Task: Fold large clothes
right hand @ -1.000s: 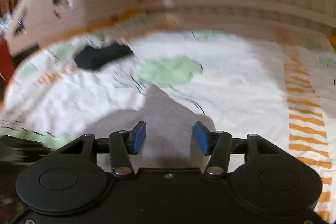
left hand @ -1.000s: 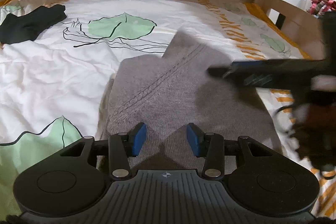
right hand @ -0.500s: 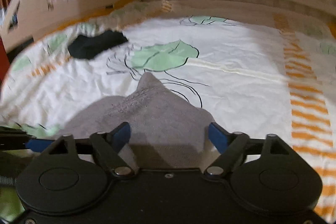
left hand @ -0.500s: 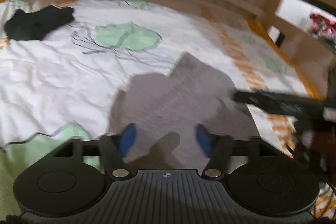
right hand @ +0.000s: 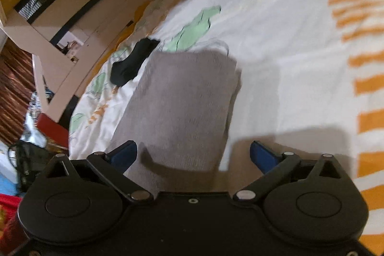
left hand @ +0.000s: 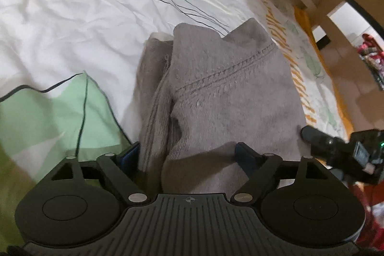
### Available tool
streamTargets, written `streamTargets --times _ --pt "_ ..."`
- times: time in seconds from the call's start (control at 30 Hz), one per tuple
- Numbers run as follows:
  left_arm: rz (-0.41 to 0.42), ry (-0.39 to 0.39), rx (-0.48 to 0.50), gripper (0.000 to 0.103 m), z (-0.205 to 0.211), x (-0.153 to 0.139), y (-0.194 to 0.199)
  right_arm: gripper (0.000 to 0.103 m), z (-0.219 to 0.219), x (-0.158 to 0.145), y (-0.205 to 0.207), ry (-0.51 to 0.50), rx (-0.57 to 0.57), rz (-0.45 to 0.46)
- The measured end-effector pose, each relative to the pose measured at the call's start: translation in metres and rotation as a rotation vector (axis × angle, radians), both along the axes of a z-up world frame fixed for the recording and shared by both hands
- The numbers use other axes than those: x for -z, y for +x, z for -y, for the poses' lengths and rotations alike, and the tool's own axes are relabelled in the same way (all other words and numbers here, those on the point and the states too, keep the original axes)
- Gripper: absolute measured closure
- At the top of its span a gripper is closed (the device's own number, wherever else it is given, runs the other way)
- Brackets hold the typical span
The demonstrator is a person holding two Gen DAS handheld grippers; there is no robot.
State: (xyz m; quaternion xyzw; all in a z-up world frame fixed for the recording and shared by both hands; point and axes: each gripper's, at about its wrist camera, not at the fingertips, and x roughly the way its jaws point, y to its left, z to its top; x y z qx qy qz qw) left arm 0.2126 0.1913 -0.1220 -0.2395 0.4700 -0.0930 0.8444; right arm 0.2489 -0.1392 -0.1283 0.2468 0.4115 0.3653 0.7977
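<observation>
Since a second ago both views have been tipped and brought lower over the bed, and both sets of jaws have just been opening. The left gripper (left hand: pixel 186 156) is spread wide, nothing clamped; the grey sweater (left hand: pixel 230 92) is seen lying between and ahead of its fingers. The right gripper (right hand: pixel 193 155) is likewise gaping over the sweater's edge. The knit is folded, layered, ribbed at its left side, on the leaf-print duvet (left hand: pixel 60 23).

Both wrist views look closely down at the grey sweater (left hand: pixel 230 92).
</observation>
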Motion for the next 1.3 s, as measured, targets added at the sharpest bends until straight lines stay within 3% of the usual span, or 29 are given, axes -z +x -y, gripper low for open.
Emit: streamTargets --times 0.1,0.23,0.27,0.3,0.33,0.53,0.73,0.87,1.03,1.1,1.23,1.3 --pt "-0.003 -0.060 0.030 0.008 -0.002 0.007 0.011 0.000 -0.009 0.005 0.010 0.070 -0.042 -0.011" --pt "0.015 -0.101 0.085 0.007 0.005 0.009 0.022 0.001 -0.020 0.011 0.025 0.167 -0.071 -0.035" --pt "0.015 -0.130 0.091 0.007 0.006 0.010 0.025 0.008 -0.022 0.011 0.028 0.177 -0.073 -0.037" --pt "0.015 -0.154 0.089 0.007 0.007 0.009 0.027 0.020 -0.023 0.010 0.030 0.170 -0.066 -0.037" --pt "0.020 -0.175 0.087 0.007 0.010 0.009 0.029 0.040 -0.024 0.008 0.033 0.137 -0.057 -0.035" --pt "0.081 -0.226 0.119 0.008 0.045 0.005 0.064 0.042 -0.010 -0.015 0.048 0.056 -0.090 0.044" --pt "0.146 -0.254 0.152 0.010 0.094 -0.003 0.143 0.042 0.034 -0.041 0.103 -0.053 -0.024 0.124" --pt "0.165 -0.199 0.162 0.017 0.118 -0.002 0.179 0.041 0.069 -0.052 0.139 -0.110 0.050 0.144" --pt "0.142 -0.086 0.075 0.019 0.110 0.015 0.176 0.025 0.094 -0.034 0.154 -0.311 0.180 0.123" --pt "0.154 -0.063 0.075 0.019 0.104 0.011 0.165 0.016 0.103 -0.027 0.146 -0.292 0.223 0.132" --pt "0.218 0.034 0.051 0.020 0.098 -0.018 0.139 0.015 0.111 -0.041 0.112 -0.253 0.313 0.220" --pt "0.270 0.106 0.037 0.019 0.102 -0.038 0.127 0.003 0.110 -0.058 0.089 -0.267 0.360 0.277"
